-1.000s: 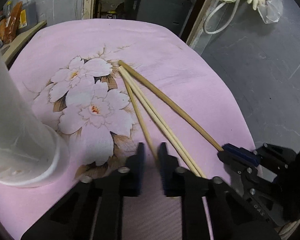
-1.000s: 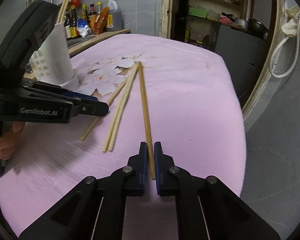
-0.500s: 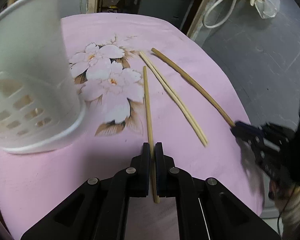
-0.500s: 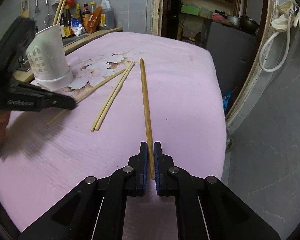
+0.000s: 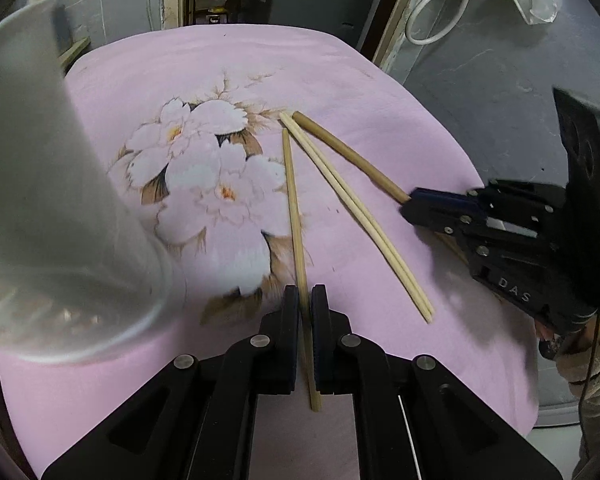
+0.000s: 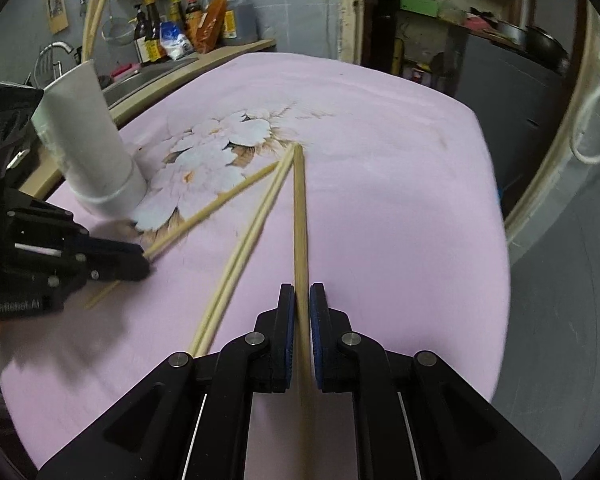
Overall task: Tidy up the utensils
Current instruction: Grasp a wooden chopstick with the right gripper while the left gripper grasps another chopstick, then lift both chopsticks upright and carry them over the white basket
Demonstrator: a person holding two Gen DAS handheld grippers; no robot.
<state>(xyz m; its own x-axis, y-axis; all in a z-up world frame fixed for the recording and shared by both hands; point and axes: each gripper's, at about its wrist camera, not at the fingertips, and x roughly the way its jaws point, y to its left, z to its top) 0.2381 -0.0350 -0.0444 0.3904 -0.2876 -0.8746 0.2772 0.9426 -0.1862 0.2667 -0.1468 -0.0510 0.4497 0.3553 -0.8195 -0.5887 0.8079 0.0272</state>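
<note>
Several wooden chopsticks lie on the pink flowered cloth. My left gripper (image 5: 305, 300) is shut on a thin pale chopstick (image 5: 293, 208), its near end sticking out behind the pads. My right gripper (image 6: 302, 300) is shut on a thicker, darker chopstick (image 6: 299, 216). A pair of pale chopsticks (image 5: 356, 216) lies loose between them, also seen in the right wrist view as the pair (image 6: 252, 236). The white utensil holder (image 5: 40, 200) stands close at the left, blurred; in the right wrist view the holder (image 6: 92, 140) has chopsticks standing in it.
The pink cloth (image 6: 400, 200) covers a table with its edge near a grey floor (image 5: 520, 80) on the right. A counter with bottles (image 6: 188, 20) runs behind the holder. A person's sleeve (image 5: 596, 380) shows at the right edge.
The left gripper closed on the thin chopstick and swung it. The right gripper moved in toward the pair with its dark chopstick. The holder now looms nearer in the left view.
</note>
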